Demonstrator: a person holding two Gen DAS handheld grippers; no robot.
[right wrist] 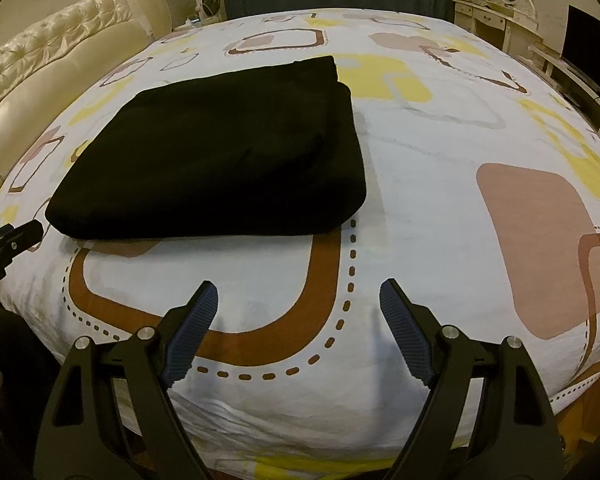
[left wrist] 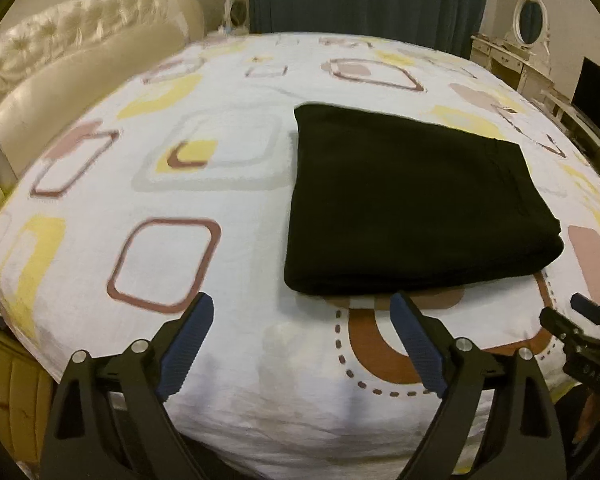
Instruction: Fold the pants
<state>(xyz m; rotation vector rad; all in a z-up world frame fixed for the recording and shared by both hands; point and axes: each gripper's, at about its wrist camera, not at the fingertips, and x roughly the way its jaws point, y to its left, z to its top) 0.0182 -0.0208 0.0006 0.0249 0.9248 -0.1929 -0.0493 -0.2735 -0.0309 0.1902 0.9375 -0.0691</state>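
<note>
**Pants folded, both grippers empty**

The black pants (left wrist: 412, 200) sit folded flat on the bed (left wrist: 236, 360), near its front edge. Left gripper (left wrist: 302, 312) and right gripper (right wrist: 298, 300) both hang wide open over bare sheet. Only the right wrist view catches the pants' stacked right edge; the left shows their left side.
</note>
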